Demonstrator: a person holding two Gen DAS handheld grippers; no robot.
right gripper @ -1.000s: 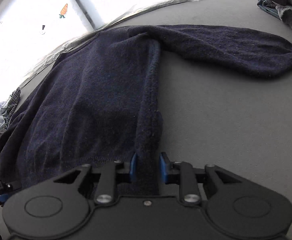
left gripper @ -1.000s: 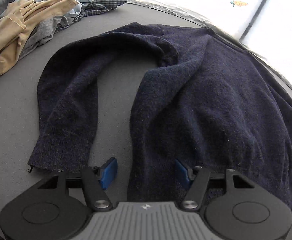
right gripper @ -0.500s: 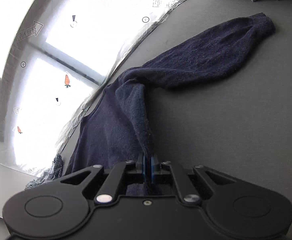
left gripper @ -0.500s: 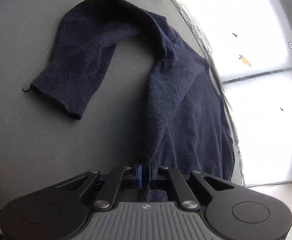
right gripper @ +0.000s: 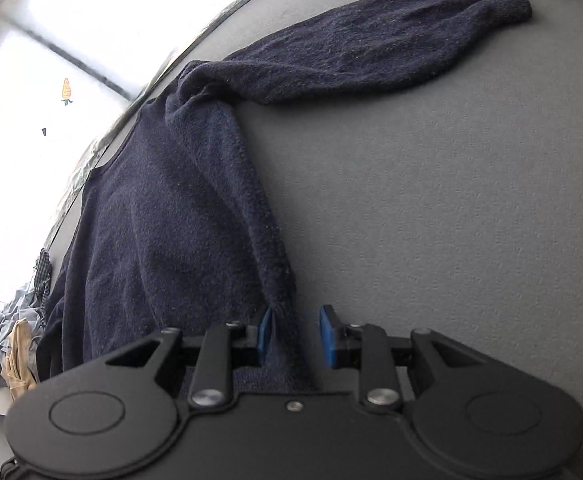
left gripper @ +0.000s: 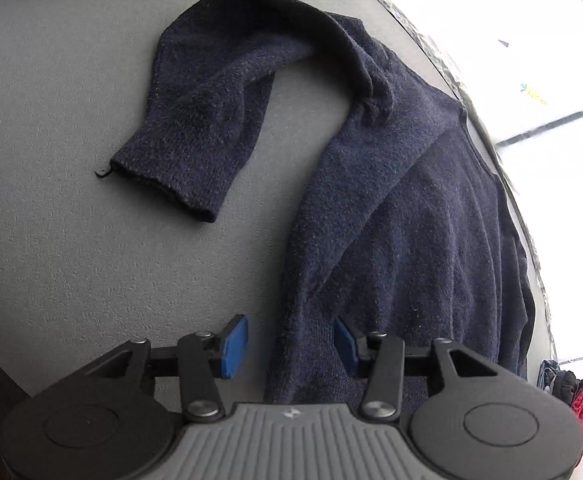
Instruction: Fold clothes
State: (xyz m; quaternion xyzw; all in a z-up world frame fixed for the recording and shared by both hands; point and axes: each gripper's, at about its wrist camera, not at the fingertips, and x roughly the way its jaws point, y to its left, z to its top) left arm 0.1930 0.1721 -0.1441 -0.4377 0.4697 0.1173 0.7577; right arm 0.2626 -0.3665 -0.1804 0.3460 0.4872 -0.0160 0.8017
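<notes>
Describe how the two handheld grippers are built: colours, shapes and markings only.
The left gripper has a black body with two round discs, a ribbed grey centre plate bearing a small white logo, black link arms with silver pivot bolts, and blue finger pads. The right gripper looks alike but has a plain black centre plate with one small screw.

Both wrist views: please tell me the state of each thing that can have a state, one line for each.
navy sweater: spread flat on the grey table, unfolded, both side edges bunched up.
Its left sleeve: bent back, cuff flat on the table.
Its right sleeve: stretched out sideways.
left gripper: open, sweater edge between the pads.
right gripper: open, sweater edge between the pads.
Clothes pile: crumpled, unfolded.
</notes>
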